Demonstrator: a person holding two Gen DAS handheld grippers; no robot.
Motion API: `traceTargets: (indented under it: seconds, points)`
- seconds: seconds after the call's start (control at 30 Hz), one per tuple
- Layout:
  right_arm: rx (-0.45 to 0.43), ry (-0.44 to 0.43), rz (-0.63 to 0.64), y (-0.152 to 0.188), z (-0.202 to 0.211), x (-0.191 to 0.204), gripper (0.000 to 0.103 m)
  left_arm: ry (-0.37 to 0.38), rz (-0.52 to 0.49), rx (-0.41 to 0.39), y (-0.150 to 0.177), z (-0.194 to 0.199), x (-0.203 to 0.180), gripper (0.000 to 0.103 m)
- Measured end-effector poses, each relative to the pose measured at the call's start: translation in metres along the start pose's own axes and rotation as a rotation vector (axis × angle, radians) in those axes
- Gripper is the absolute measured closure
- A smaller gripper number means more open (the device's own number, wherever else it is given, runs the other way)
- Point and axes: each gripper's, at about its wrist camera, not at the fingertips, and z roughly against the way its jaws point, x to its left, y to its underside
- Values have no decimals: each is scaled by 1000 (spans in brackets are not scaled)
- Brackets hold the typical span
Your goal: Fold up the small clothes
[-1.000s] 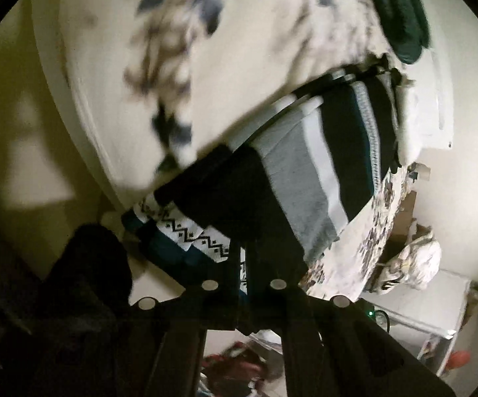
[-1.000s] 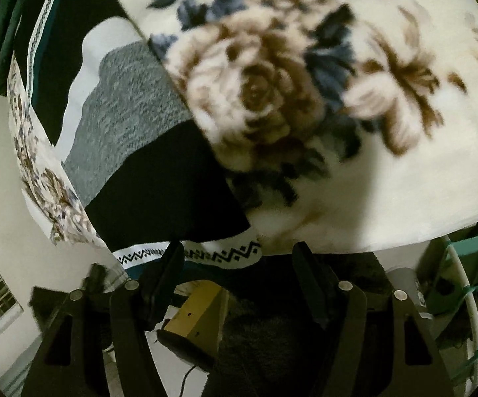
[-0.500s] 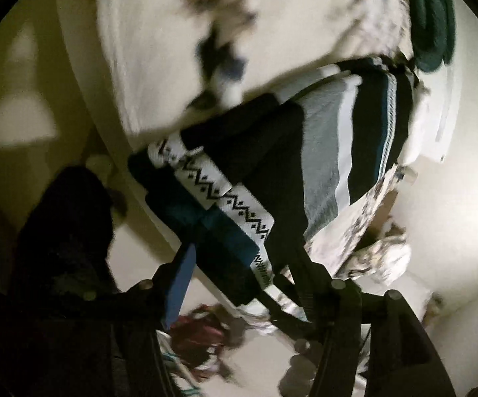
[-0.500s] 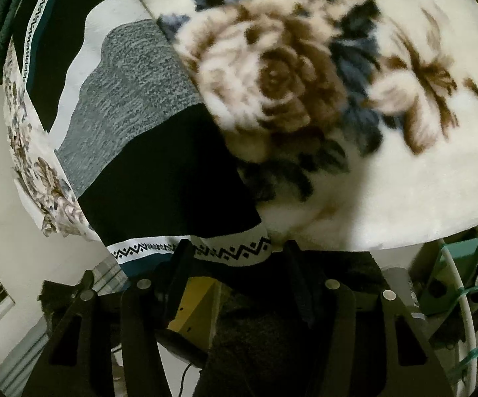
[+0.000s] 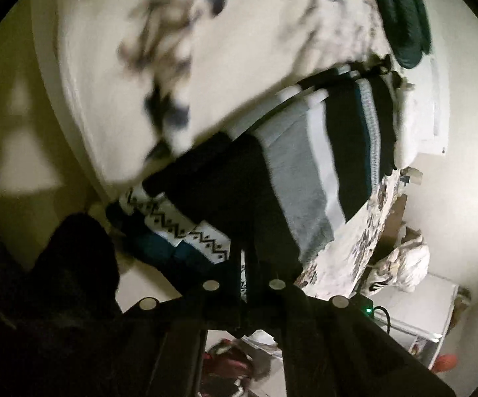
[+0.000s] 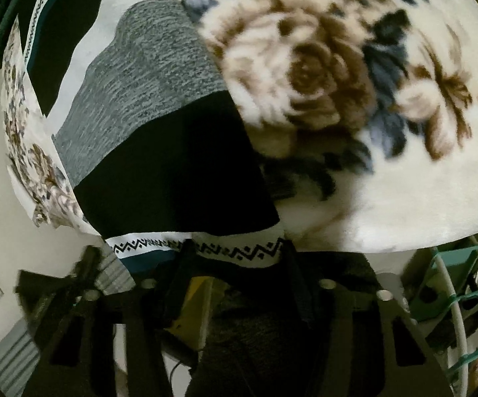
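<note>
A cream floral blanket (image 6: 387, 106) covered the bed, a striped knit garment (image 6: 146, 125) lay along its edge, the left gripper (image 5: 243, 261) was clamped on the garment's zigzag-patterned hem (image 5: 202, 235), and the right gripper (image 6: 235, 258), jaws closing, straddled that hem without visibly pressing it.

Sweater (image 6: 146, 125) is matt knit cloth, its grey band flecked and rough, its black bands smooth. Blanket (image 6: 354, 99) beside the sweater is thick fuzzy fleece with a printed flower. Gripper fingers (image 6: 179, 284) below the sweater hem look like matt black plastic with shiny metal rivets.
</note>
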Motion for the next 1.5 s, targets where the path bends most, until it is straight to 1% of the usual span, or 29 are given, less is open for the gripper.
traceTargets:
  seconds: [0.07, 0.1, 0.17, 0.23, 0.27, 0.3, 0.37, 0.47, 0.53, 0.63, 0.67, 0.73, 0.77, 0.8, 0.83, 0.93, 0.97, 1.0, 1.03, 1.1, 1.17, 1.2, 1.27, 1.33, 1.4, 1.47, 1.5]
  points:
    - [-2, 6, 3, 2, 1, 1, 72, -7, -20, -22, -2, 12, -4, 103]
    - [-2, 4, 1, 2, 2, 0, 72, -4, -28, -22, -3, 16, -3, 103]
    - [10, -15, -7, 4, 4, -1, 72, 30, -27, 18, -3, 17, 3, 102]
    - [22, -38, -19, 4, 7, -4, 72, 47, -3, 86, -3, 10, 13, 100]
    - [26, -42, -18, 3, 8, -6, 72, 42, 6, 107, 0, 6, 14, 91]
    - [28, -41, -17, 3, 9, -7, 72, 39, 25, 130, 2, 0, 20, 69]
    - [31, -36, -17, 0, 10, -9, 72, 63, 84, 150, 7, -10, 29, 43]
    - [30, -31, -24, -1, 9, -12, 71, 120, 208, 168, 14, -30, 47, 43]
    - [27, -28, -24, -2, 10, -12, 71, 149, 252, 170, 17, -40, 53, 44]
    - [26, -26, -24, -1, 8, -11, 71, 166, 273, 188, 22, -54, 53, 43]
    - [26, -25, -25, -1, 8, -11, 71, 181, 287, 181, 23, -58, 53, 44]
    - [25, -18, -24, 0, 7, -11, 71, 174, 289, 137, 23, -52, 51, 47]
    - [23, -16, -24, 1, 6, -11, 71, 172, 272, 96, 22, -46, 45, 63]
    - [21, -14, -23, 2, 6, -11, 71, 152, 235, 69, 21, -40, 38, 103]
    - [17, -9, -19, 3, 6, -10, 71, 117, 196, 54, 19, -34, 31, 102]
    - [6, 3, -2, 7, 6, -6, 72, 83, 135, -1, 19, -7, 20, 101]
    - [-8, 6, 11, 9, 7, -4, 77, 81, 122, -11, 19, 0, 18, 101]
    - [-19, 4, 24, 10, 8, -1, 93, 73, 110, -20, 19, 7, 16, 101]
    - [-29, 15, 40, 12, 9, 3, 94, 61, 101, -27, 20, 14, 14, 101]
    - [-43, 35, 75, 16, 9, 11, 96, 44, 89, -40, 23, 25, 15, 101]
    - [-45, 49, 113, 22, 8, 21, 96, 35, 53, -55, 27, 37, 7, 101]
    - [-49, 59, 137, 25, 8, 26, 96, 15, 21, -65, 29, 43, 1, 101]
    - [-52, 73, 161, 30, 8, 34, 96, 26, -22, -60, 31, 45, -5, 101]
    - [-52, 105, 177, 33, 6, 37, 96, -13, -60, -59, 30, 41, -4, 101]
    - [-41, 145, 171, 30, -2, 35, 96, -68, -59, -45, 27, 31, 8, 101]
    - [-28, 165, 151, 26, -9, 30, 96, -103, -59, -14, 25, 16, 23, 100]
    - [-20, 173, 141, 22, -12, 28, 96, -129, -52, 10, 25, 9, 31, 98]
